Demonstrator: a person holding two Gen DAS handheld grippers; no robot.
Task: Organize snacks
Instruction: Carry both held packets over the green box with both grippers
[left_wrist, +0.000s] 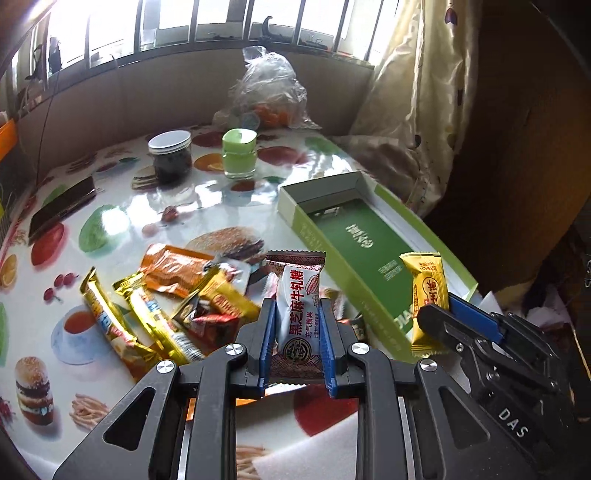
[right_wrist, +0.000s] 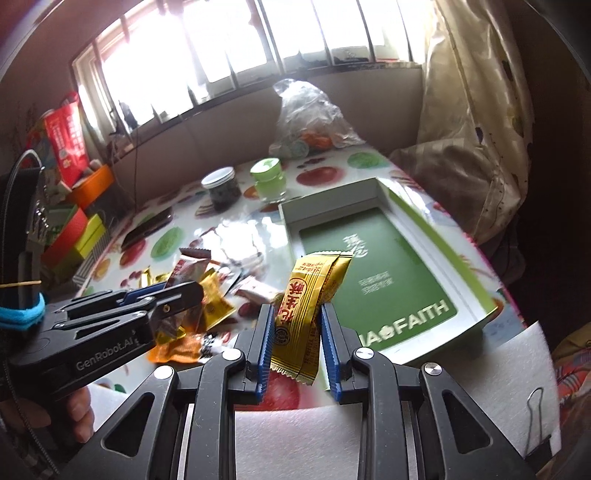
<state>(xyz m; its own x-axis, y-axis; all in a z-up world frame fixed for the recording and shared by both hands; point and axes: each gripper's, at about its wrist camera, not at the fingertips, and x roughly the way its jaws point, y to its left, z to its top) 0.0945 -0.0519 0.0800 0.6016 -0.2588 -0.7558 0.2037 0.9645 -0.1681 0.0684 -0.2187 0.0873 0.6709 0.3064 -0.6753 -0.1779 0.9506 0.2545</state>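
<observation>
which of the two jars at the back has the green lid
The pale green jar, right of the dark jar; that one has a white lid and dark contents.

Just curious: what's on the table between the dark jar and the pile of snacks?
Mostly bare printed tablecloth; only a small red fruit-like thing lies between dark jar and snack pile, clearest in the left wrist view.

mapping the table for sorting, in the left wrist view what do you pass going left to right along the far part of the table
dark phone → dark jar with white lid → green-lidded jar → clear plastic bag → open green box → curtain
</observation>
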